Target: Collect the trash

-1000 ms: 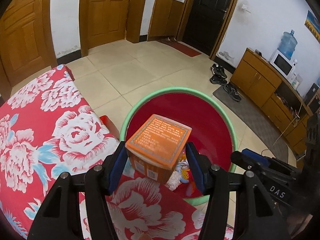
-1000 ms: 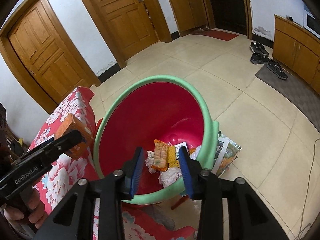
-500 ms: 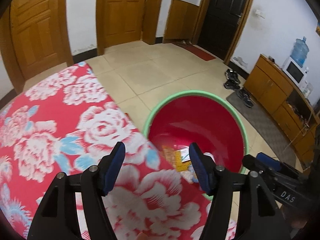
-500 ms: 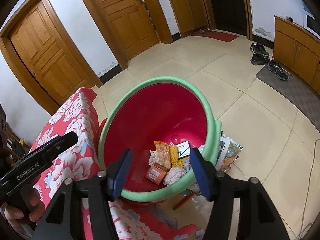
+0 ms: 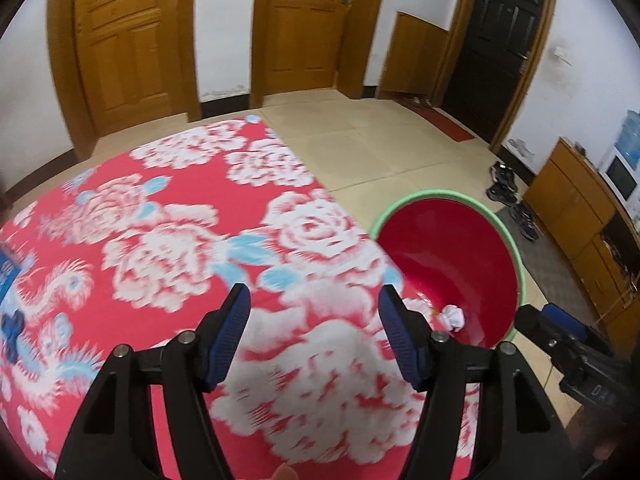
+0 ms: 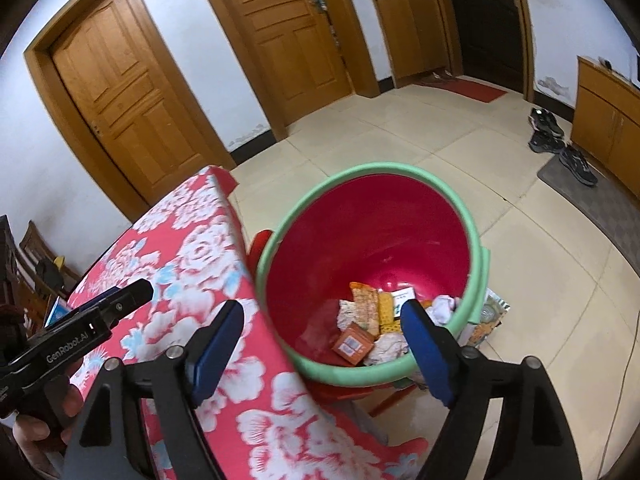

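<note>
Well along by the look of it: red bin (image 6: 372, 240) with green rim, centre of the right wrist view, already holding an orange box (image 6: 353, 344), snack wrappers (image 6: 365, 306) and crumpled tissue (image 6: 442, 307) at its bottom. Left gripper (image 5: 314, 338) empty with fingers spread wide above the rose-patterned counter (image 5: 168, 248); right gripper (image 6: 320, 344) likewise wide and empty, hovering over the bin's near rim. Possibly left to gather: a blue item (image 5: 7, 272) at the far left edge of the left wrist view, too blurred to identify, and glossy packets (image 6: 486, 318) on the floor just right of the bin.
</note>
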A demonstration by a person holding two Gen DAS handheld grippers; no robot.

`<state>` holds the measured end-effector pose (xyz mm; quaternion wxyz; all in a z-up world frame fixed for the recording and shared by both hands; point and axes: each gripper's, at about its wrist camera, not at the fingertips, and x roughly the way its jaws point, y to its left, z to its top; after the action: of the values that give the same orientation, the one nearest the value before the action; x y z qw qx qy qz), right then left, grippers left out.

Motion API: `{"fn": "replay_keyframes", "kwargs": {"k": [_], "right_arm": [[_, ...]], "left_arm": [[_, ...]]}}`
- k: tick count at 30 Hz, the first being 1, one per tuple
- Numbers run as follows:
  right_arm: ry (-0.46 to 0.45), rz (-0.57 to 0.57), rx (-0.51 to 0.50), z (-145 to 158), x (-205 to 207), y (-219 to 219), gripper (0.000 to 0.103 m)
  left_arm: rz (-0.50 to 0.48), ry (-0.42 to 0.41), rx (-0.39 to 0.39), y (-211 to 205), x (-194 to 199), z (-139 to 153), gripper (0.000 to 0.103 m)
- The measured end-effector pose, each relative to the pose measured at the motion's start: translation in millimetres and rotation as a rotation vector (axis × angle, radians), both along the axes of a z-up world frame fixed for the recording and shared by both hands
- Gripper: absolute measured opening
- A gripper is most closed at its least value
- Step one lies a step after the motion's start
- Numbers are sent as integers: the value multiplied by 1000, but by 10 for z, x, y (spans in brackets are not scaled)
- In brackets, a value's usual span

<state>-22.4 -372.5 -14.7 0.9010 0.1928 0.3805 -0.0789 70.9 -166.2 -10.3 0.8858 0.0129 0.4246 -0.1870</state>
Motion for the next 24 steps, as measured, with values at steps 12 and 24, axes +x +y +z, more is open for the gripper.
{"fn": "replay_keyframes", "kwargs": {"k": [12, 24], "right_arm": [[-56, 79, -18, 211, -105, 418, 85], [-127, 138, -38, 424, -309, 738, 88]], "left_arm": [[114, -35, 23, 440, -264, 149, 66], [190, -82, 35, 722, -547, 318, 66]]}}
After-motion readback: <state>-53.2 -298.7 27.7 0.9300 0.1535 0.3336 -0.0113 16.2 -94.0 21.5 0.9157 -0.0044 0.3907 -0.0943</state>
